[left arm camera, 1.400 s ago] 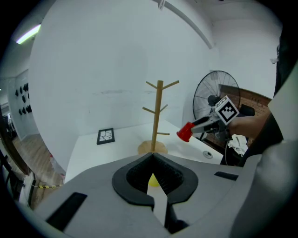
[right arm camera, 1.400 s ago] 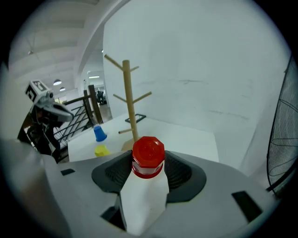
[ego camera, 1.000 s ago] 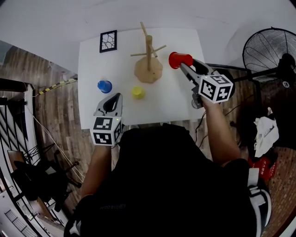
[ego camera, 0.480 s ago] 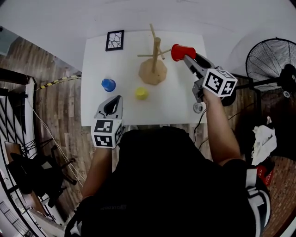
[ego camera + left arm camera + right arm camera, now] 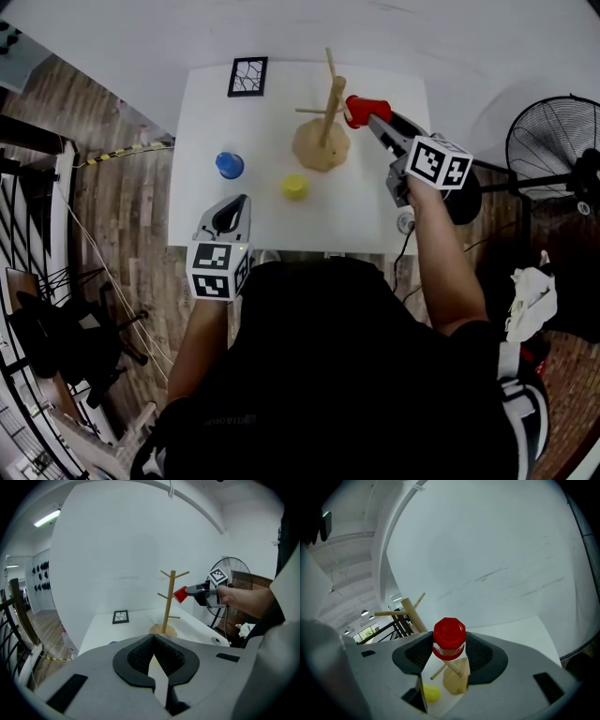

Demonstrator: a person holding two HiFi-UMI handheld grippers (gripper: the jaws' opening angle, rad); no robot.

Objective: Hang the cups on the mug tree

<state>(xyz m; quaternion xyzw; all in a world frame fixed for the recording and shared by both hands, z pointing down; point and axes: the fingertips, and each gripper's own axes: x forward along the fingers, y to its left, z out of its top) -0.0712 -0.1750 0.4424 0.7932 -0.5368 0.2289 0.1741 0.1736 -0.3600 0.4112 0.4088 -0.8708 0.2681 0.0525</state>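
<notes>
The wooden mug tree [image 5: 324,120] stands at the back middle of the white table [image 5: 202,211]. My right gripper [image 5: 372,119] is shut on a red cup [image 5: 360,111], held in the air just right of the tree's upper pegs. In the right gripper view the red cup [image 5: 449,638] sits between the jaws, bottom toward the camera, with the tree's trunk [image 5: 412,613] to its left. A blue cup [image 5: 229,165] and a yellow cup [image 5: 294,187] stand on the table. My left gripper [image 5: 240,200] hovers shut and empty over the table's front edge.
A black picture frame [image 5: 248,77] lies at the table's back left. A small round fitting [image 5: 405,222] sits near the front right corner. A standing fan [image 5: 553,141] is on the floor to the right, and wooden floor and railings lie to the left.
My right gripper has carried the red cup left, closer to the mug tree's pegs. The left gripper has stayed where it was. The head camera has shifted slightly.
</notes>
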